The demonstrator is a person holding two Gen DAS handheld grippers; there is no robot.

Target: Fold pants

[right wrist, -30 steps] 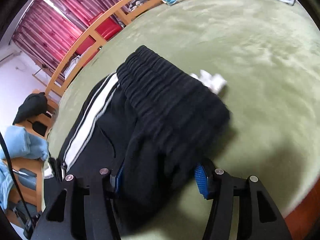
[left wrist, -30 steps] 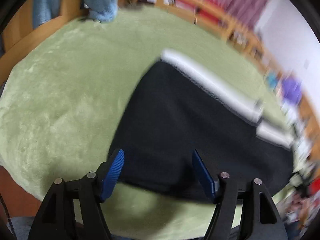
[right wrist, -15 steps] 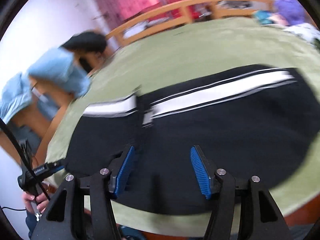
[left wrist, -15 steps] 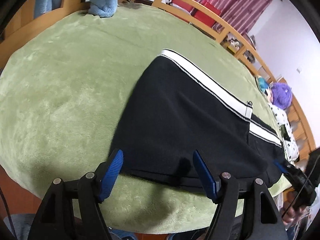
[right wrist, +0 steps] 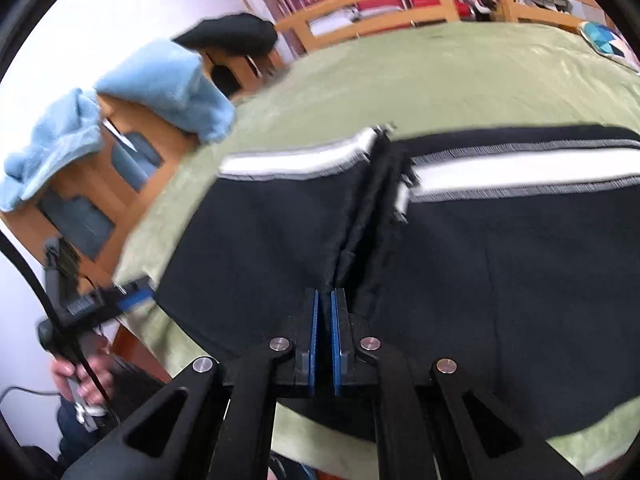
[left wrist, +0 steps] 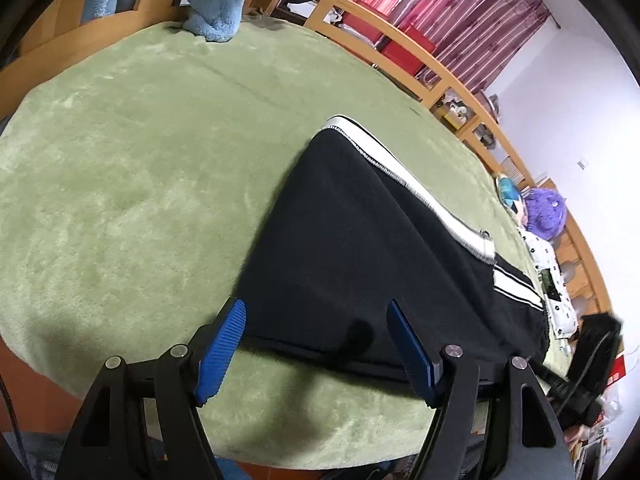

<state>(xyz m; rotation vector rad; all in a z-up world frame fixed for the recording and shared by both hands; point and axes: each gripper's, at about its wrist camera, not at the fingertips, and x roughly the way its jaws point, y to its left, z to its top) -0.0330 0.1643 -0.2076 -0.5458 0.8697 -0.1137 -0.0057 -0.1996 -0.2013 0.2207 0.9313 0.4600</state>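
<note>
No readable writing anywhere. Right gripper (right wrist: 324, 300) pinched nearly closed on a fold of the black pants (right wrist: 500, 248) (white side stripe along the far edge). Left gripper (left wrist: 316, 320) spread wide, empty, at the hem of the pants (left wrist: 360, 248), spread flat on the green blanket (left wrist: 140, 140). Beyond, a blue towel (right wrist: 168, 80) draped over the wooden bed frame (left wrist: 404, 56).

A green plush bed cover (left wrist: 160, 152) carries black white-striped pants (left wrist: 352, 248), laid flat near its edge.
</note>
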